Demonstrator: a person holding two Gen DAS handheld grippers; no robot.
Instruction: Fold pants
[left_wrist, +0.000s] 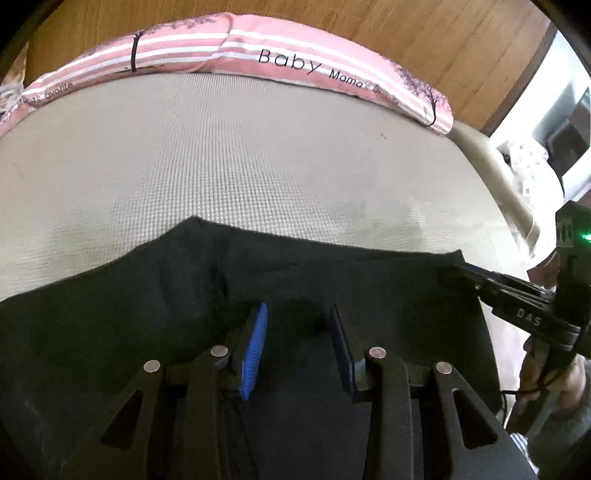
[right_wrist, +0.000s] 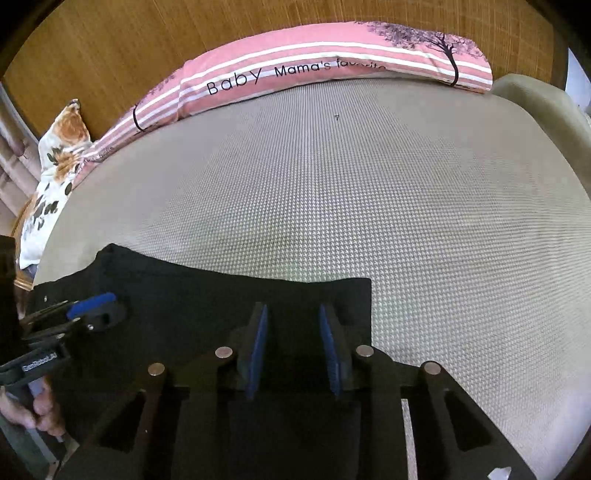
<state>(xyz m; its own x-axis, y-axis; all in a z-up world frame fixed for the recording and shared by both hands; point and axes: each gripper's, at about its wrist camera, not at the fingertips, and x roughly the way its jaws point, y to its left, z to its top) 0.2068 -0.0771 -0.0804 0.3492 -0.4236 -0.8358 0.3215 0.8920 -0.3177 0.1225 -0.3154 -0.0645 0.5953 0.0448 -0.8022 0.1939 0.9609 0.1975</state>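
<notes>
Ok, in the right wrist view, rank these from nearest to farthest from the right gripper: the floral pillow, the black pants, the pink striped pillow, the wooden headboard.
1. black pants, directly beneath the right gripper
2. floral pillow, far left on the bed
3. pink striped pillow, along the bed's far edge
4. wooden headboard, behind the pillows

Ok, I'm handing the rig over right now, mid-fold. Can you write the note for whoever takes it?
Left gripper: fingers apart, over the middle of the black pants, no cloth visibly pinched.
Right gripper: fingers apart, over the pants' right end near the far corner, no grip visible.
Pants: lying flat along the near edge of the grey bed mat; pink pillow at the far side.
Done: pants laid out flat; fold count unclear.
Left: probably grip the edge, fold over, smooth.
</notes>
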